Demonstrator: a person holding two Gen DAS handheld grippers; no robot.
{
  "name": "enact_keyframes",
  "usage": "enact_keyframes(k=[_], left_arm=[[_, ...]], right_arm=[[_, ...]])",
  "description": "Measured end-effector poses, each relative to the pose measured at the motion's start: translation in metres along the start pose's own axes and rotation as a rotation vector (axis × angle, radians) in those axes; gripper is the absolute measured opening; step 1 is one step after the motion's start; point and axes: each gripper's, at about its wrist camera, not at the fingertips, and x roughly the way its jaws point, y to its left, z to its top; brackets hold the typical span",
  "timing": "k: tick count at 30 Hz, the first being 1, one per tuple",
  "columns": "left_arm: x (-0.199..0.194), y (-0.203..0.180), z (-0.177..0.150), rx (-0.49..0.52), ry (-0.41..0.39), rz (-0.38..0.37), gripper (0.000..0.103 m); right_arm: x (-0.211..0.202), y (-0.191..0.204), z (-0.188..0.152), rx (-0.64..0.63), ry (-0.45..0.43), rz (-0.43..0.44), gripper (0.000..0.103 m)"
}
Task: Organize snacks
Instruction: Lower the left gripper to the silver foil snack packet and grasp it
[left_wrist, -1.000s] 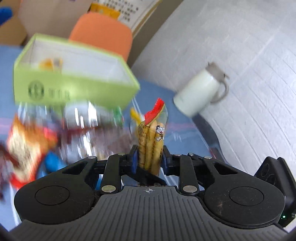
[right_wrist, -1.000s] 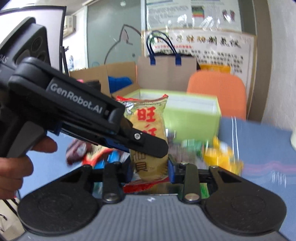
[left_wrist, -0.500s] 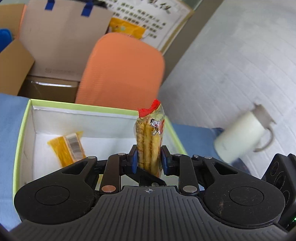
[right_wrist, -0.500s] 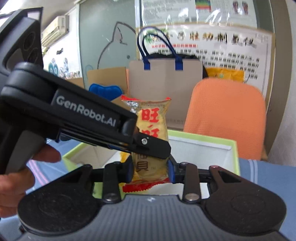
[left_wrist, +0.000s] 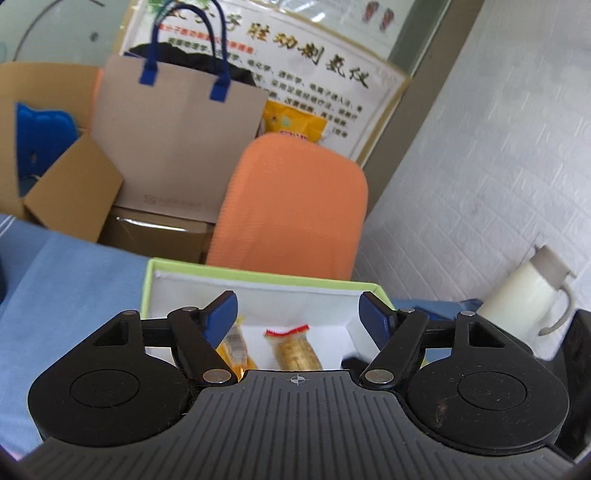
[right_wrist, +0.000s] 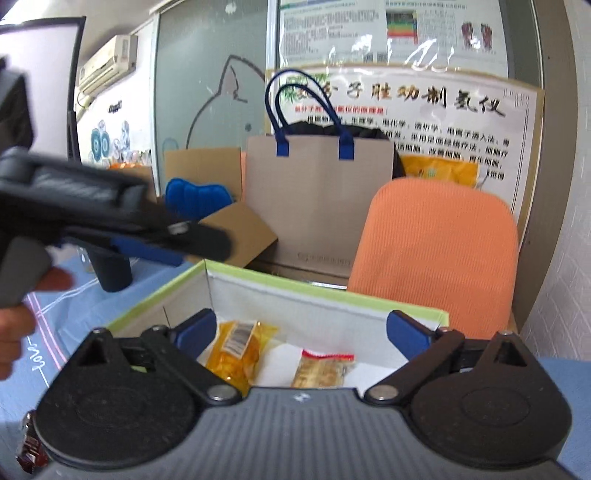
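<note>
A green box with a white inside stands on the blue table. In it lie a yellow packet and a red-topped biscuit packet. My left gripper is open and empty above the box. My right gripper is open and empty above the box too. The left gripper's body shows blurred at the left of the right wrist view.
An orange chair back stands behind the box. A cardboard bag with blue handles and open cartons sit behind the table. A white jug stands at the right. A dark cup stands on the blue cloth.
Both grippers have opened. The biscuit packet dropped from the left gripper into the box, and the right gripper no longer holds its yellow snack bag. The left gripper shifted left in the right view.
</note>
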Motion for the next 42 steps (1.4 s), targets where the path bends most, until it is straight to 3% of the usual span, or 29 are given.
enact_keyframes(k=[6,13,17,20,25,30,40,42], left_arm=[[-0.06,0.014,-0.03,-0.081,-0.037,-0.017,0.064],[-0.09,0.015,-0.072,-0.082,0.021,-0.01,0.068],[-0.078,0.007,-0.092,-0.093,0.077,-0.021,0.069],[-0.066,0.003,-0.1,-0.118,0.133,-0.03,0.069],[-0.039,-0.003,-0.095,-0.135,0.232,-0.051,0.071],[-0.008,-0.003,-0.094,-0.156,0.323,-0.08,0.069],[0.013,0.009,-0.095,-0.206,0.356,-0.077,0.067],[0.013,0.007,-0.097,-0.205,0.355,-0.077,0.061]], right_arm=[[-0.022,0.009,0.009,-0.019,-0.056,-0.005,0.101],[-0.075,0.026,-0.02,0.02,-0.056,0.025,0.102],[-0.091,0.034,-0.056,0.074,0.002,0.016,0.102],[-0.089,0.038,-0.077,0.14,0.054,0.069,0.103],[-0.072,0.046,-0.086,0.16,0.105,0.132,0.102],[-0.047,0.054,-0.089,0.109,0.156,0.126,0.102],[-0.021,0.052,-0.093,0.118,0.21,0.145,0.102],[-0.018,0.053,-0.094,0.129,0.218,0.16,0.095]])
